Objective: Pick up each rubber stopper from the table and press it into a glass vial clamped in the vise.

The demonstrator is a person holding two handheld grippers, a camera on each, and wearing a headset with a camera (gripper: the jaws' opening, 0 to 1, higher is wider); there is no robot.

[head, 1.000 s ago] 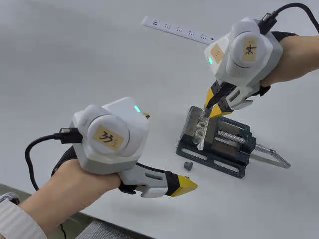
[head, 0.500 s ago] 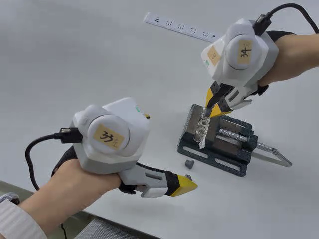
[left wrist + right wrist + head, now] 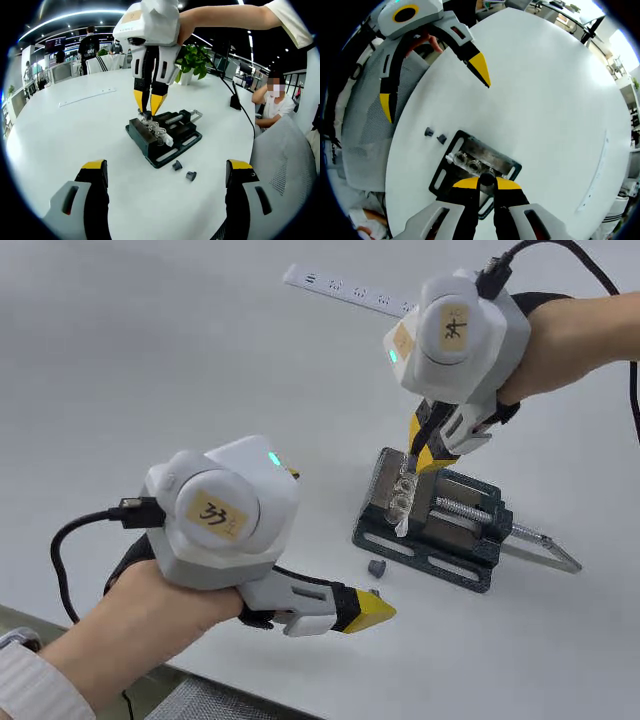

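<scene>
A black vise (image 3: 452,540) on the white table clamps a row of glass vials (image 3: 400,502), with their open mouths (image 3: 468,162) showing in the right gripper view. My right gripper (image 3: 418,456) hangs just above the far end of that row, shut on a dark rubber stopper (image 3: 487,179). From the left gripper view, the right gripper (image 3: 148,104) points straight down at the vials (image 3: 159,131). Two loose stoppers (image 3: 176,165) (image 3: 190,175) lie on the table in front of the vise. My left gripper (image 3: 167,167) is open, low and near those stoppers, with one yellow fingertip (image 3: 368,612) beside a stopper (image 3: 377,568).
A white power strip (image 3: 350,292) lies far behind the vise. The vise's screw handle (image 3: 540,545) sticks out to the right. A mesh chair (image 3: 375,125) stands at the table's near edge. A person (image 3: 274,102) sits at the table's far side, beside a potted plant (image 3: 192,60).
My right gripper has shifted left and slightly up over the vise, still holding its stopper. The left gripper has not moved.
</scene>
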